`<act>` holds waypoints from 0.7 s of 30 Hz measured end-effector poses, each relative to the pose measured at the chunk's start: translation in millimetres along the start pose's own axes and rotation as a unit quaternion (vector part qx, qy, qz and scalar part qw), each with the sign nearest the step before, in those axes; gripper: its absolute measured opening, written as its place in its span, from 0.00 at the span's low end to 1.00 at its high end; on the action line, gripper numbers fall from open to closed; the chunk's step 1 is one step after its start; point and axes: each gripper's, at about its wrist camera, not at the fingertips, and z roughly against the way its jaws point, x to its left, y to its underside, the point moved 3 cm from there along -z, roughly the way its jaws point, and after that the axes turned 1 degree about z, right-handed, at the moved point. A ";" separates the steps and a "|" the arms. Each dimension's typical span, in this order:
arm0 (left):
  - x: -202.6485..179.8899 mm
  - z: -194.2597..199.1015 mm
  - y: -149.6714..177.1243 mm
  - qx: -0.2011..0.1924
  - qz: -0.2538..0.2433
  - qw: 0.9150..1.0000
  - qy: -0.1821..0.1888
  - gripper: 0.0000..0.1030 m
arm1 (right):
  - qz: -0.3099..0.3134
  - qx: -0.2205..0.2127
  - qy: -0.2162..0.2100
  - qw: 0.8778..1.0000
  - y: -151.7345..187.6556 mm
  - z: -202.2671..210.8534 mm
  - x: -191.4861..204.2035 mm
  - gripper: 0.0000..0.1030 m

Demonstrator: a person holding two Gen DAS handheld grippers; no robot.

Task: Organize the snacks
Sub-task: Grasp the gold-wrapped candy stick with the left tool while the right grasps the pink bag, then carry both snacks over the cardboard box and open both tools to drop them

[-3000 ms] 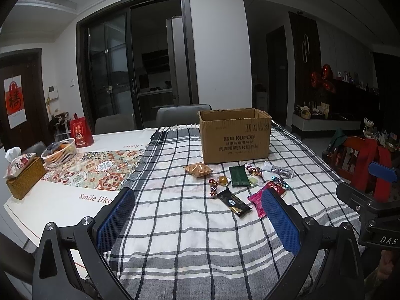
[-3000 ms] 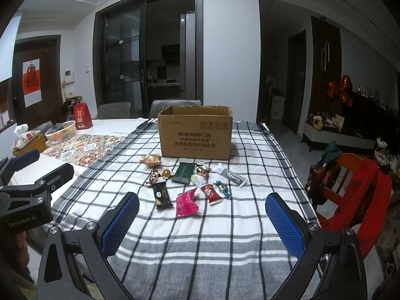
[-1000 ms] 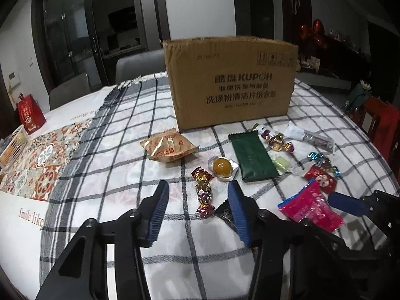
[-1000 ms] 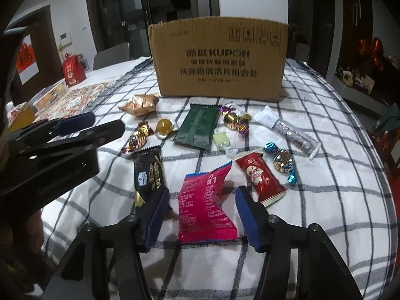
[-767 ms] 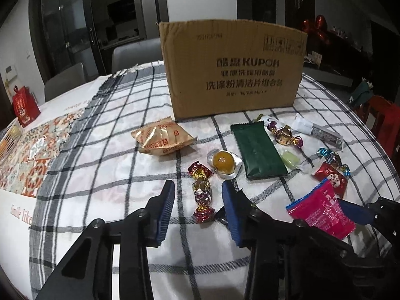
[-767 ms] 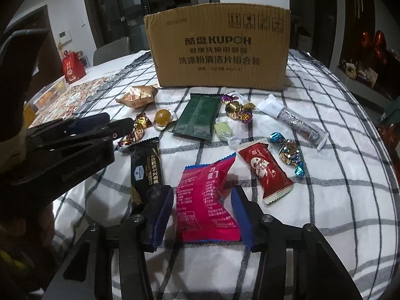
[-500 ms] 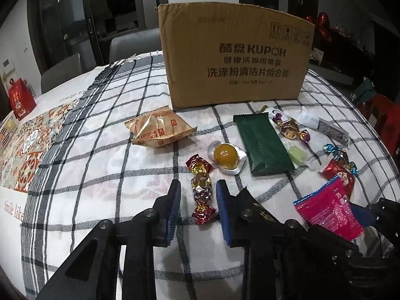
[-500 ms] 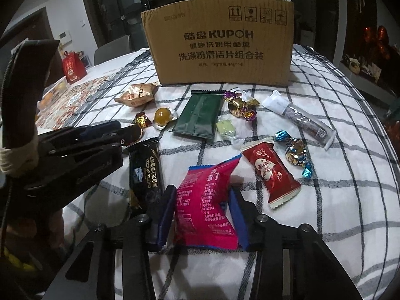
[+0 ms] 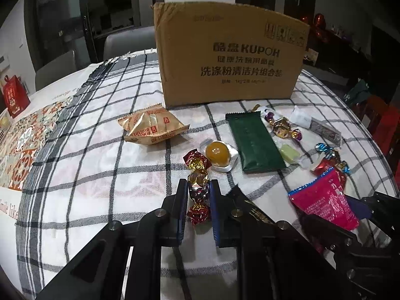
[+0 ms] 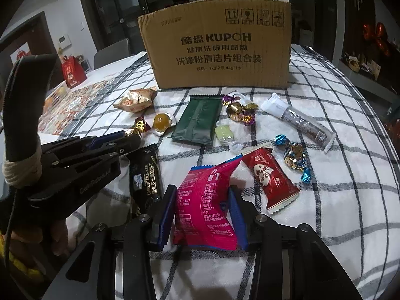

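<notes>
While both grips are taken low at the table, two snacks are pinched at once.

Nearest, the pink packet [image 10: 206, 201] is clamped by the right gripper [image 10: 202, 212], its jaws just closed onto its puckered sides; the red-and-gold foil candy [image 9: 198, 192] is squeezed between the closed jaws of the left gripper [image 9: 198, 208]. Both are judged held for lifting. Beyond, the black cracker bar [image 10: 146, 177], green packet [image 10: 200, 120] and other sweets are left loose on the checked cloth [image 10: 350, 187]. Farthest, the cardboard box [image 10: 220, 47] is kept upright, presumably as the destination.
</notes>
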 end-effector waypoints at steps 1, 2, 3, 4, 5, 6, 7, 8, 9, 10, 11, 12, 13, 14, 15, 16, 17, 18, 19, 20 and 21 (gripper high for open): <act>-0.2 2.8 -0.6 -0.001 0.000 1.000 0.001 0.17 | 0.001 -0.003 0.000 1.000 -0.9 2.2 0.2 0.41; -0.6 6.6 -1.0 -0.004 0.000 1.000 0.002 0.17 | 0.002 -0.006 0.001 1.000 -1.8 4.7 0.4 0.41; -1.1 10.4 -1.7 -0.006 -0.001 1.000 0.002 0.17 | 0.003 -0.010 0.001 1.000 -2.6 7.3 0.5 0.41; -2.1 14.8 -2.2 -0.009 -0.002 1.000 0.002 0.17 | 0.004 -0.015 0.001 1.000 -3.7 10.5 0.6 0.41; -3.2 19.6 -2.5 -0.012 -0.003 1.000 0.003 0.17 | 0.005 -0.019 0.002 1.000 -5.0 13.3 0.7 0.41; -4.4 25.3 -2.7 -0.015 -0.003 1.000 0.004 0.17 | 0.007 -0.025 0.003 1.000 -6.6 17.8 1.3 0.41; -5.4 29.2 -3.1 -0.018 -0.004 1.000 0.005 0.17 | 0.008 -0.030 0.004 1.000 -8.1 21.4 1.5 0.41; -6.6 33.9 -3.5 -0.021 -0.005 1.000 0.005 0.17 | 0.010 -0.036 0.003 0.999 -9.6 25.8 1.9 0.41; -7.7 40.1 -3.7 -0.025 -0.005 1.000 0.006 0.17 | 0.011 -0.040 0.003 0.999 -11.2 29.4 2.3 0.41; -8.7 45.3 -4.0 -0.029 -0.005 1.000 0.005 0.17 | 0.013 -0.048 0.004 0.999 -13.1 33.9 2.7 0.41; -9.2 49.8 -4.1 -0.032 -0.006 0.999 0.006 0.17 | 0.015 -0.054 0.004 0.998 -14.6 38.3 2.8 0.41; -9.6 53.7 -4.4 -0.035 -0.005 0.999 0.006 0.17 | 0.017 -0.062 0.005 0.998 -16.8 43.7 3.5 0.41; -10.3 60.4 -5.2 -0.041 -0.005 0.999 0.007 0.17 | 0.017 -0.067 0.006 0.998 -18.6 47.3 3.4 0.41; -11.0 64.2 -6.2 -0.045 -0.005 0.999 0.007 0.17 | 0.018 -0.072 0.005 0.997 -20.1 51.5 3.8 0.41; -11.8 70.2 -7.7 -0.050 -0.006 0.999 0.008 0.17 | 0.019 -0.077 0.004 0.997 -22.2 55.5 4.1 0.41; -12.3 74.3 -8.7 -0.054 -0.005 0.998 0.008 0.17 | 0.019 -0.081 0.003 0.996 -24.5 59.6 4.1 0.41; -13.2 79.7 -10.6 -0.059 -0.005 0.998 0.009 0.17 | 0.018 -0.085 0.002 0.996 -26.0 63.3 3.7 0.41; -13.7 85.4 -13.1 -0.065 -0.004 0.998 0.010 0.17 | 0.019 -0.090 0.001 0.996 -28.5 67.2 3.3 0.41; -14.0 89.0 -15.2 -0.070 -0.004 0.998 0.009 0.17 | 0.020 -0.096 0.002 0.995 -31.1 71.3 3.1 0.41; -14.6 93.7 -18.3 -0.076 -0.005 0.997 0.005 0.17 | 0.023 -0.103 0.006 0.994 -33.4 75.3 3.2 0.41; -14.5 96.6 -20.7 -0.081 -0.008 0.997 0.002 0.17 | 0.025 -0.112 0.009 0.993 -36.2 80.3 2.4 0.41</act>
